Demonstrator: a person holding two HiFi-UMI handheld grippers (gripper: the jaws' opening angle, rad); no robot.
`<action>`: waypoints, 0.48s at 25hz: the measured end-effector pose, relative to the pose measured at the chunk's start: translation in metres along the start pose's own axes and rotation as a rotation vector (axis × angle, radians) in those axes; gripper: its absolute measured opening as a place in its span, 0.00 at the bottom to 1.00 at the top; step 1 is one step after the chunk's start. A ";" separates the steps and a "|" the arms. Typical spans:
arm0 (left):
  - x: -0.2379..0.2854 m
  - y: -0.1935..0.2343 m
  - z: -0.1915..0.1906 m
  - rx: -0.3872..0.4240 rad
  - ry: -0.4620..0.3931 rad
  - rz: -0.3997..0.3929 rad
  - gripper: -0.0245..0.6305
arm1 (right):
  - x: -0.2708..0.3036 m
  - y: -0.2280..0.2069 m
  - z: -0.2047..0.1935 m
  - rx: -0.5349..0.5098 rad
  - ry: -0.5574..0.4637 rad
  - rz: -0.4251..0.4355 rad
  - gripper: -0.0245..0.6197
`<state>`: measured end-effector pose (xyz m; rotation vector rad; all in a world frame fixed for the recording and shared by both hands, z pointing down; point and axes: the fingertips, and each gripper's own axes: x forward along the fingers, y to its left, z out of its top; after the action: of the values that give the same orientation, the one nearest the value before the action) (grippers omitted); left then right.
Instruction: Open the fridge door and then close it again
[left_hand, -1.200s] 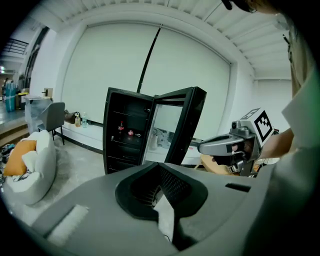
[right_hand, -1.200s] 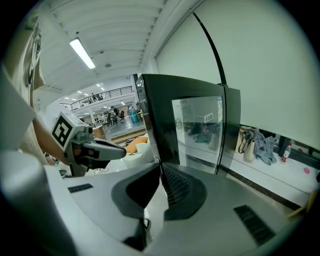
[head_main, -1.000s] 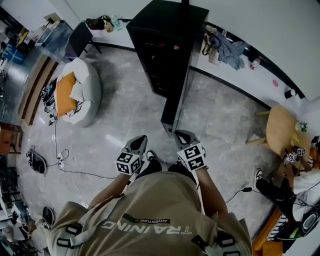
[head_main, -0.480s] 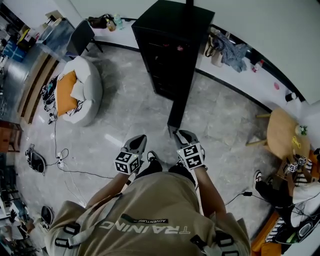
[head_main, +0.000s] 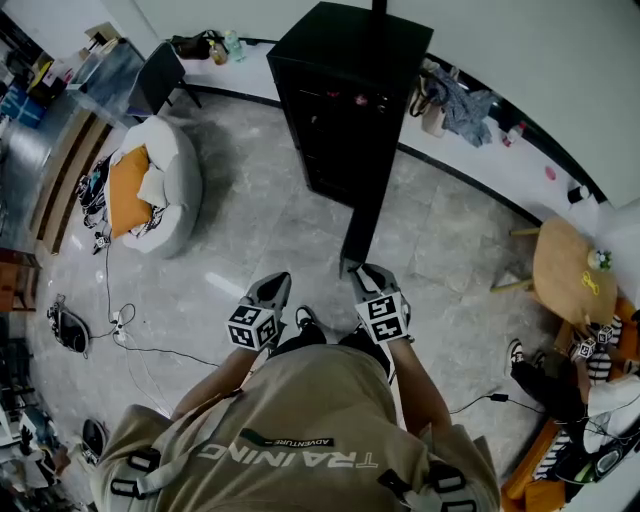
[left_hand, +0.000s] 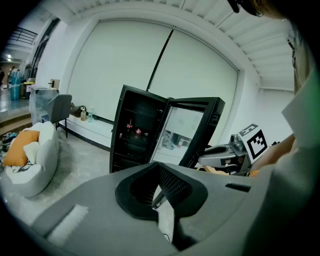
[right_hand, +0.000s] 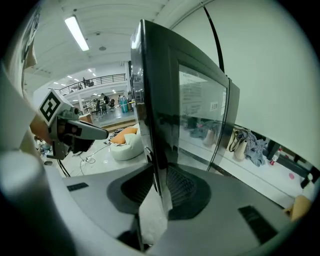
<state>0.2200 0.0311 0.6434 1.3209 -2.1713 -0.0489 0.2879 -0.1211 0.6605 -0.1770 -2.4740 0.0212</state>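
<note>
The person wears a khaki short-sleeved T-shirt printed with white TRAINING capitals and a small black ADVENTURE patch, crossed by grey harness straps with black buckles. The left claw and right claw are grey moulded shells, each bearing a white cube with black square markers.

Black fridge; white beanbag, orange cushion; grey marbled floor.
</note>
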 end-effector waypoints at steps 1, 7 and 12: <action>0.000 0.003 0.002 0.000 -0.002 -0.003 0.04 | 0.002 0.001 0.002 0.010 -0.004 -0.006 0.16; -0.009 0.034 0.011 0.014 -0.016 -0.018 0.04 | 0.018 0.014 0.009 0.034 -0.011 -0.027 0.16; -0.011 0.049 0.017 0.035 -0.016 -0.068 0.04 | 0.032 0.023 0.018 0.065 -0.023 -0.036 0.16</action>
<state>0.1757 0.0603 0.6404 1.4189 -2.1488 -0.0485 0.2545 -0.0939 0.6644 -0.1053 -2.4952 0.0892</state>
